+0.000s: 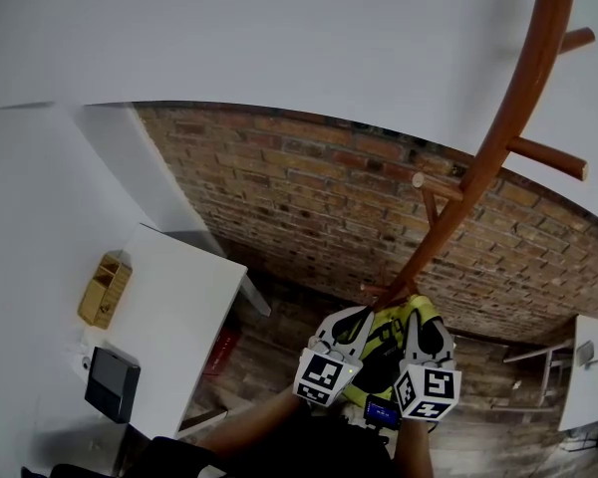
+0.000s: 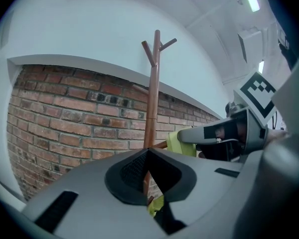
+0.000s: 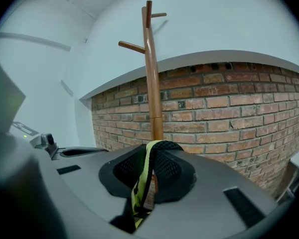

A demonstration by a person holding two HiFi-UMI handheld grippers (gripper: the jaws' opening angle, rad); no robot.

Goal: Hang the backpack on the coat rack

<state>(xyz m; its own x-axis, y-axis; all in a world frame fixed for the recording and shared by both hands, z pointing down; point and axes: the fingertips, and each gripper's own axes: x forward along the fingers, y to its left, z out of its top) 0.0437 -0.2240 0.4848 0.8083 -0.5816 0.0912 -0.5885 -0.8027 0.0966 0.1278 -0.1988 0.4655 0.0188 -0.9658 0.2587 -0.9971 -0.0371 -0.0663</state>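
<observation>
Head view's up high and close, staring steeply down along the coat rack. Left gripper view and right gripper view both sit low, just in front of the coat rack, facing its pole. All three share it plus the brick wall behind it.

Brick wall, white table (yellow box and black device on it)

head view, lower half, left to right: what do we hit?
yellow wooden holder → left gripper → right gripper → white table at the right edge
</observation>
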